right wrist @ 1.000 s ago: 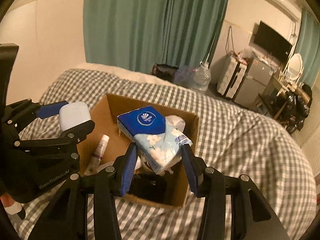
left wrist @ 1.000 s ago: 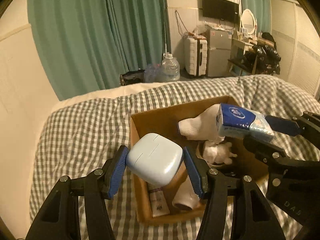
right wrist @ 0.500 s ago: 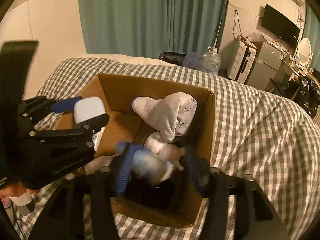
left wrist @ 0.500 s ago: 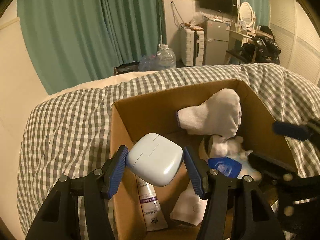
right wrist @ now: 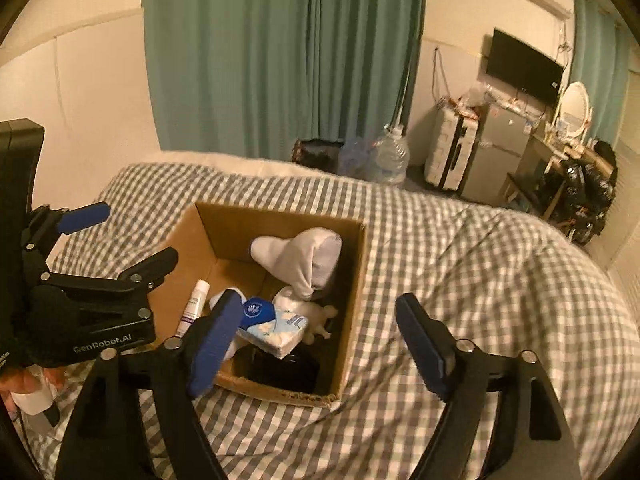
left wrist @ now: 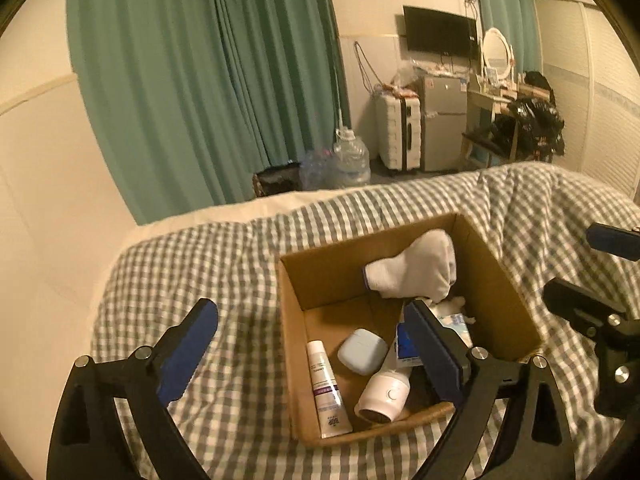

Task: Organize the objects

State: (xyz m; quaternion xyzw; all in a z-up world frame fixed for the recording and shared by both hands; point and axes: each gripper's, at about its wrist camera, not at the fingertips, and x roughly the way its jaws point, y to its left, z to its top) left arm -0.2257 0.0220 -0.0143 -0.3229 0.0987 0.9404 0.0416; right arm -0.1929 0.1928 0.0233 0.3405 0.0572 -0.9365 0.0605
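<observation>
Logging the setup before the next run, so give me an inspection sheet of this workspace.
Surface: checked bedcover.
Job's things: cardboard box holds a sock, tissue pack, tube, pale blue case, white device.
Clutter: nothing seen on the cover.
Grippers: left gripper and right gripper opening, nothing between their fingers.
Cables: one on the far wall.
Surroundings: green curtains, suitcase, TV.

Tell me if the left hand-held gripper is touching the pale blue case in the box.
Apart. The left wrist view shows the left hand-held gripper opening with nothing between its jaws, the pale blue case lying on the cardboard box floor.
</observation>
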